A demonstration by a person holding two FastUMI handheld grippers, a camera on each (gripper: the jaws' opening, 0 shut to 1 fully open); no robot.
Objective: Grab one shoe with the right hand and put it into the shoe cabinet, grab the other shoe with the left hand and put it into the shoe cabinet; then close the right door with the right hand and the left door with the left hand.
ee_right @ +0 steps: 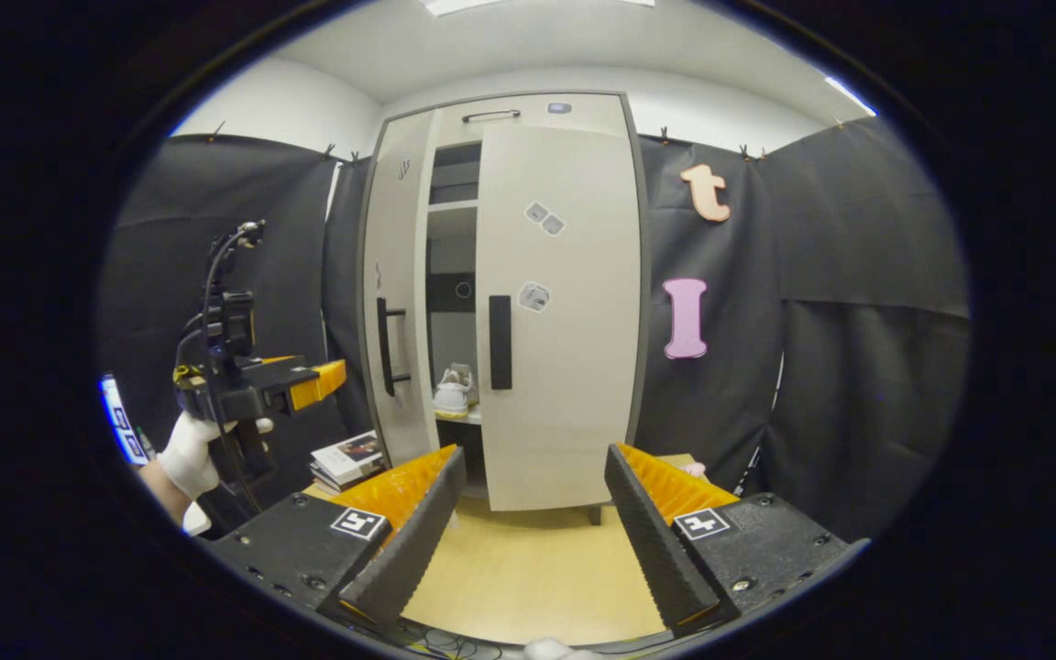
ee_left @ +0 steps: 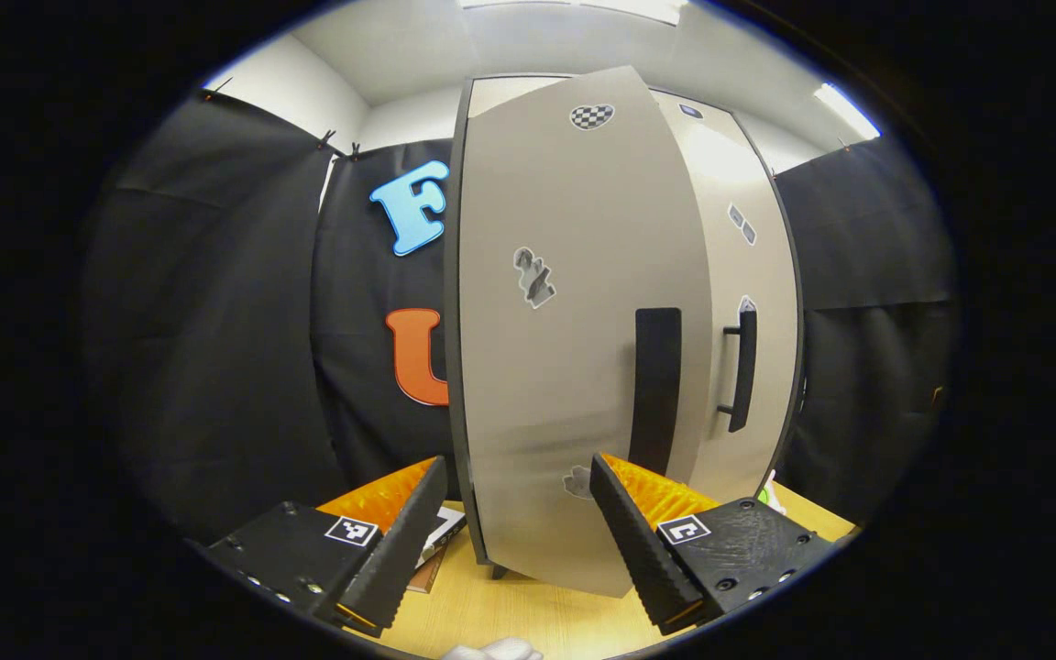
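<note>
Right gripper view: the cabinet (ee_right: 528,302) stands mid-frame on the desk (ee_right: 537,568), against the black booth wall. Its right door (ee_right: 560,312) sits flush, closed, with a dark handle (ee_right: 500,342) near its left edge. The left door (ee_right: 397,302) hangs ajar, and through the narrow gap between the doors you can see a shelf with a pale shoe (ee_right: 452,396) resting on it, a second one tucked just behind it. The right gripper (ee_right: 535,536) sits at the bottom of the frame with its jaws wide apart, nothing between them, well back from the cabinet.

At the left of that frame, a gloved hand (ee_right: 191,454) holds the left gripper (ee_right: 331,378) up, pointing toward the left door's edge; whether it touches the door I cannot tell. Below it, a stack of books (ee_right: 346,458) lies on the desk beside the cabinet.

Left gripper view: the left door (ee_left: 574,339) looms mid-frame, angled open, with its handle (ee_left: 655,390) low and right of center. Past its edge, right of center, the right door (ee_left: 748,302) shows with its own handle (ee_left: 743,367). The left gripper (ee_left: 519,541) has its jaws spread wide at the bottom of the frame, framing the door's lower part and gripping nothing.
</note>
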